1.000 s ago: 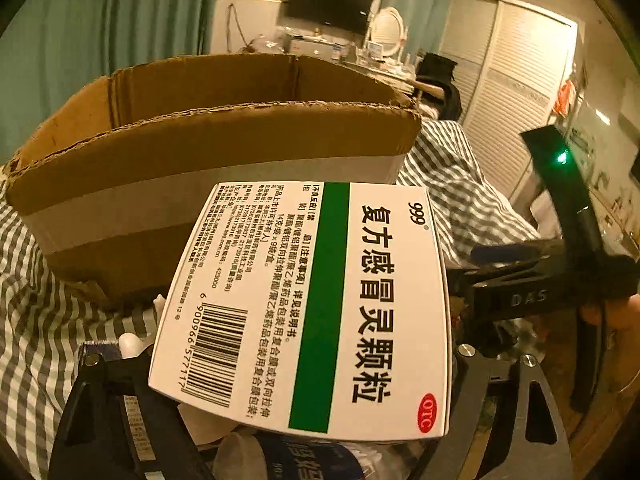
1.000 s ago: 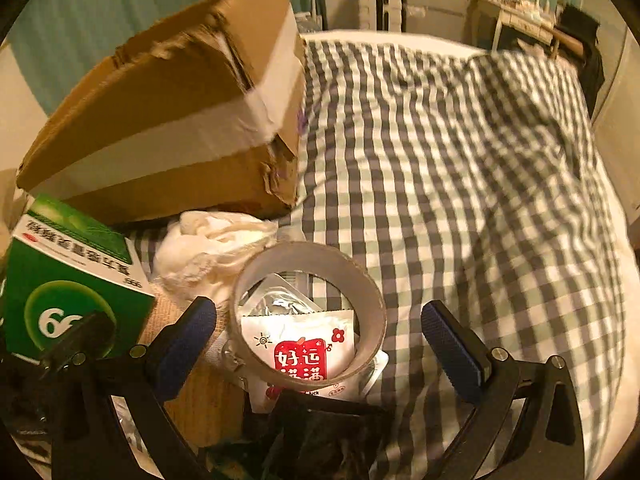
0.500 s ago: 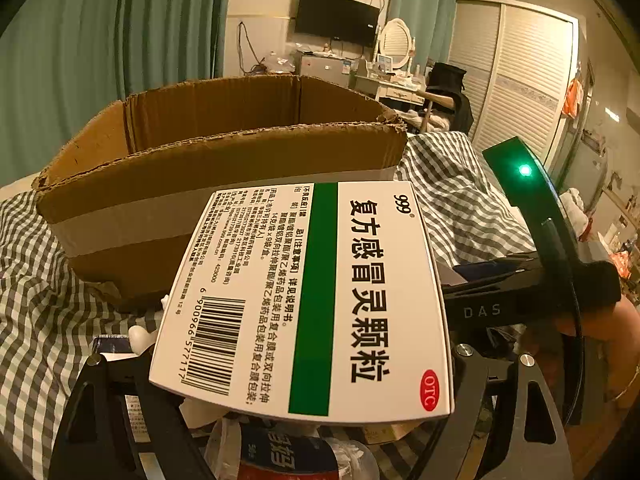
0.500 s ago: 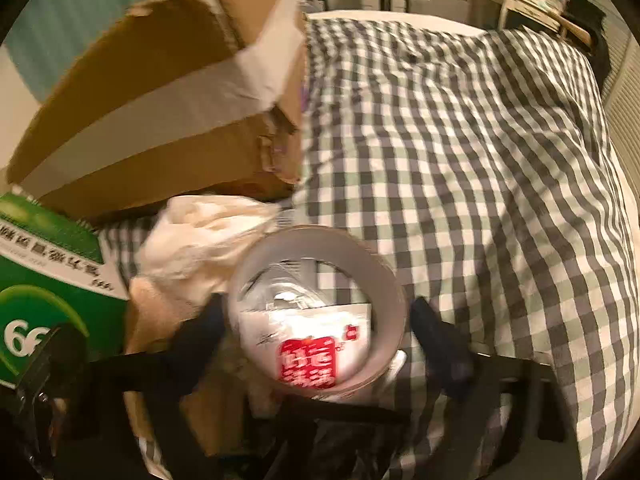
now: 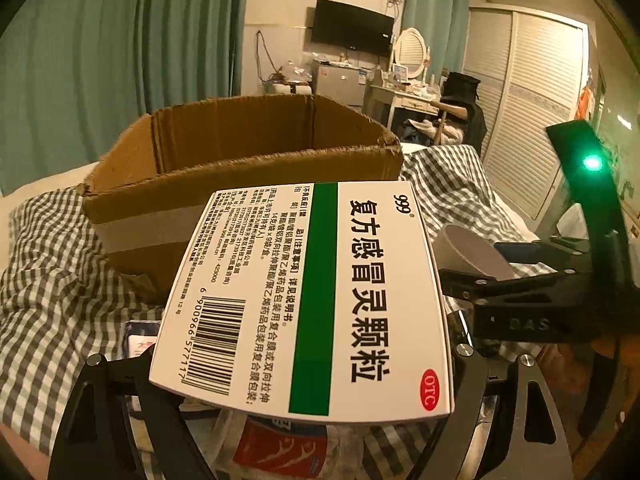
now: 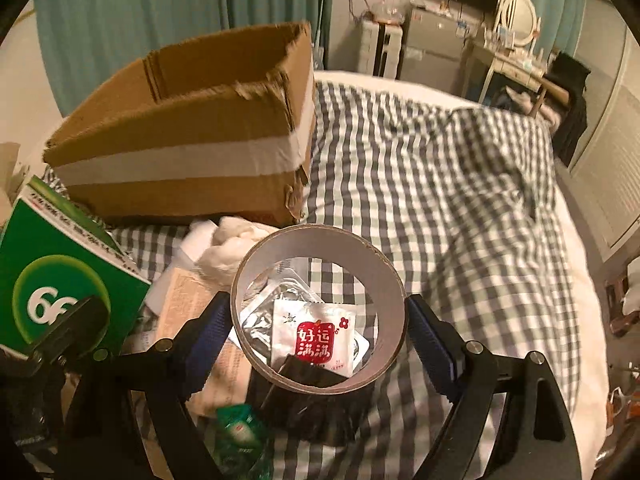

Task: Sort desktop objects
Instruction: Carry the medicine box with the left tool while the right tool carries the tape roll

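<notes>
A white and green medicine box (image 5: pixel 312 300) fills the left wrist view, and my left gripper (image 5: pixel 296 344) is shut on it, its fingertips hidden under the box. The same box (image 6: pixel 52 280) shows its green face at the left of the right wrist view. My right gripper (image 6: pixel 320 320) is shut on a tape roll (image 6: pixel 320 240), with a blue pad pressed against each side of the ring. The roll (image 5: pixel 468 252) also shows beside the medicine box. An open cardboard carton (image 5: pixel 240 148) stands just beyond both grippers, its inside hidden.
Everything lies on a bed with a checked cover (image 6: pixel 440 200). Below the ring are a white sachet with a red label (image 6: pixel 312 336), a crumpled white cloth (image 6: pixel 228 240), a green packet (image 6: pixel 240 432) and a black object (image 6: pixel 304 400). Furniture stands along the far wall.
My right gripper's pads have closed onto the tape roll and lifted it off the clutter. The left gripper has risen with the medicine box, so the carton's opening shows more.
</notes>
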